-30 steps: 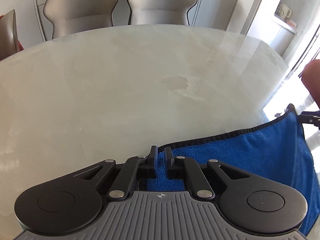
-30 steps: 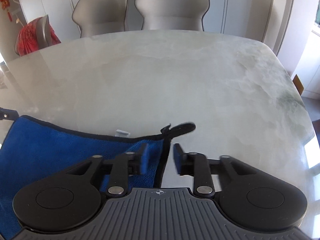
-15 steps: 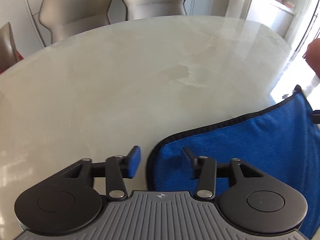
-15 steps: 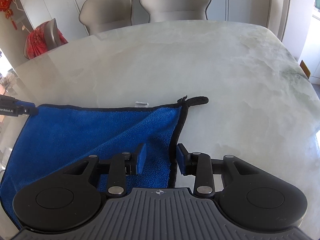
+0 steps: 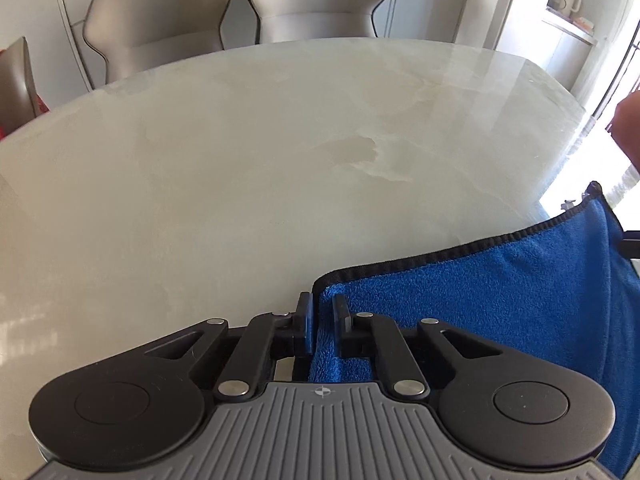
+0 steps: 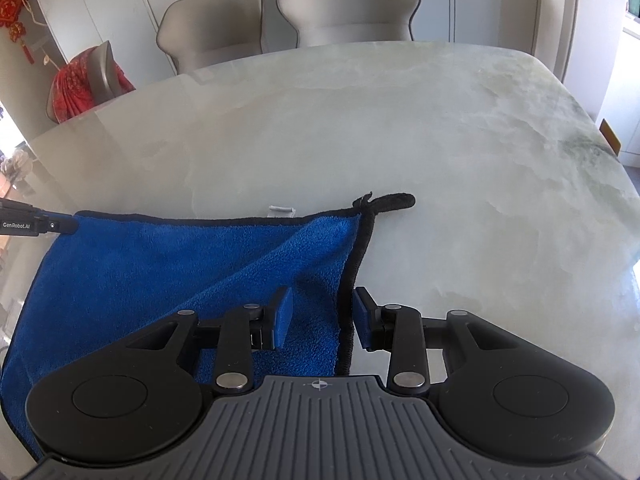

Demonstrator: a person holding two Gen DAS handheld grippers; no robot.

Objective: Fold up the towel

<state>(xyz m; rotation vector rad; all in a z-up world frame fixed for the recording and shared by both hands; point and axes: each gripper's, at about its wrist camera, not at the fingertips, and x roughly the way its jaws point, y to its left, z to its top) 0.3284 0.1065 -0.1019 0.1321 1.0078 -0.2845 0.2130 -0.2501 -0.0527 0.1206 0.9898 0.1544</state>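
Left wrist view: where the table's [image 5: 240, 160] near edge runs, we see the left gripper [image 5: 322, 322] with jaws clamped on the blue towel's [image 5: 500, 308] black-hemmed corner.
Right wrist view: we see the right gripper [image 6: 322, 318] with jaws apart, straddling the towel's [image 6: 160, 272] right hem without pressing it; the towel lies flat near the table's [image 6: 440, 140] near edge.

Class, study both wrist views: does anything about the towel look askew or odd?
Mildly: the blue towel does not lie flat; a diagonal crease crosses it, and its black hanging loop sticks out onto the table.
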